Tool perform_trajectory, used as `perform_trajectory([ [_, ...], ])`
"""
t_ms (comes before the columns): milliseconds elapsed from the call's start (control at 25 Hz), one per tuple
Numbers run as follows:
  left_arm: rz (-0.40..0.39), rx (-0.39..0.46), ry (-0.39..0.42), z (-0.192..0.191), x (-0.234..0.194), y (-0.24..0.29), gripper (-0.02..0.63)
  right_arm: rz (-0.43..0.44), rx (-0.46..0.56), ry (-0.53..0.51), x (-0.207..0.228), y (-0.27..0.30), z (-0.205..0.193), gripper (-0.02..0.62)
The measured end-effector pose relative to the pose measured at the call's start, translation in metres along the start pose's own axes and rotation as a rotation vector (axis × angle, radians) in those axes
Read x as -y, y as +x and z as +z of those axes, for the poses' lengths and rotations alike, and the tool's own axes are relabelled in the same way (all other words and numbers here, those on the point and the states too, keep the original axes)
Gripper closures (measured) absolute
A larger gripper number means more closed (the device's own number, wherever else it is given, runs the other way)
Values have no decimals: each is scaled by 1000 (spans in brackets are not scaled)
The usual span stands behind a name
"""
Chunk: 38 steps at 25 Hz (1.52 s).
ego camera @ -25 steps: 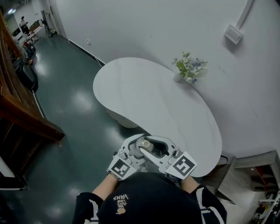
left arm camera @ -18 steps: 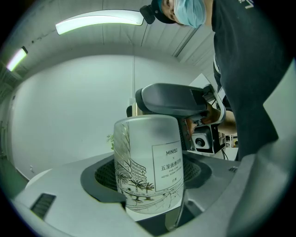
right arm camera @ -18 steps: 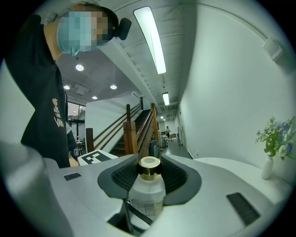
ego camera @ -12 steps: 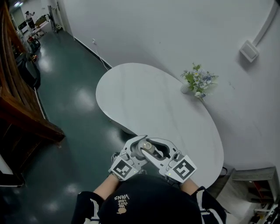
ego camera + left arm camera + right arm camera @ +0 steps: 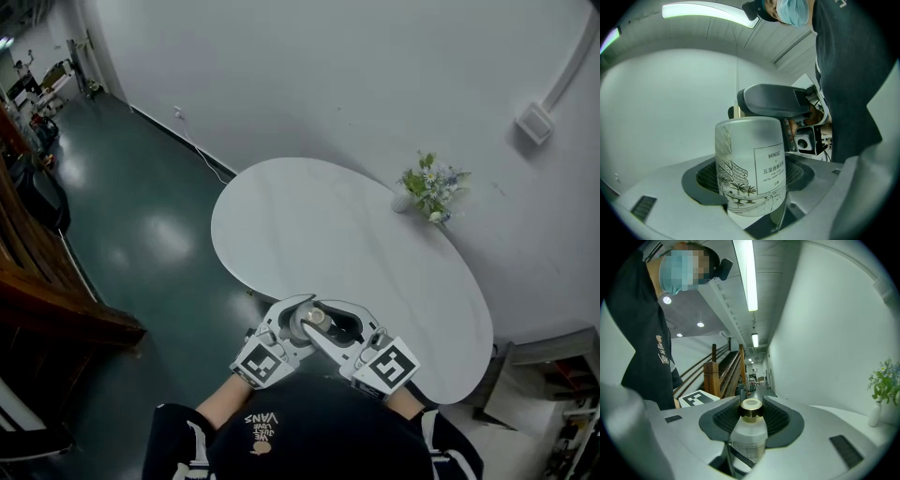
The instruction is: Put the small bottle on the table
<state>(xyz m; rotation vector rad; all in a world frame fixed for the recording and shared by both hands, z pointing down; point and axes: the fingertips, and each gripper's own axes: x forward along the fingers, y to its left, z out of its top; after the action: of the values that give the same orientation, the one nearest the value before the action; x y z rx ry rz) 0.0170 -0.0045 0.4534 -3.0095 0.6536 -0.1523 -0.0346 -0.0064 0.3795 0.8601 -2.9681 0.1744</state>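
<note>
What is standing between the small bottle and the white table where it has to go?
Nothing visible. The small bottle is gripped by the left tool and right tool near the table's close edge. The tabletop is bare except for a flower vase at its far side by the wall.

The frosted white small bottle (image 5: 740, 154) carries a rectangular outlined paper label (image 5: 770, 171). Its top line reads "MINISO", and below that stand a tiny cross-like sign, a row of Chinese characters and finer lines too small to read. In the head view, the person's black fabric cap (image 5: 309, 445) bears pale print seen upside down: small words that seem to read "WE JUST LOVE", then larger "VANS". The black shirt (image 5: 647, 348) in the right gripper view shows pale lettering, "VAN", partly hidden. Black-and-white square markers without letters sit on the white marker cubes of the left gripper (image 5: 302, 319) and the right gripper (image 5: 328, 324).
</note>
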Motion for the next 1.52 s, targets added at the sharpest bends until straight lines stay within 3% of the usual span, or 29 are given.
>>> perform_trajectory([
  [360, -125, 9, 28, -6, -43, -26, 233, -138, 37, 7, 7, 52, 5, 437],
  [600, -160, 17, 21, -11, -65, -21, 233, -170, 25, 21, 27, 69, 0, 437],
  [920, -122, 2, 8, -27, -100, 22, 232, -133, -12, 43, 82, 78, -11, 437],
  [1120, -80, -6, -42, -42, -120, 53, 232, -95, -62, 67, 119, 82, -22, 437],
  [1520, 27, -96, -106, -80, -153, 89, 231, -76, -124, 157, 184, 89, -62, 437],
])
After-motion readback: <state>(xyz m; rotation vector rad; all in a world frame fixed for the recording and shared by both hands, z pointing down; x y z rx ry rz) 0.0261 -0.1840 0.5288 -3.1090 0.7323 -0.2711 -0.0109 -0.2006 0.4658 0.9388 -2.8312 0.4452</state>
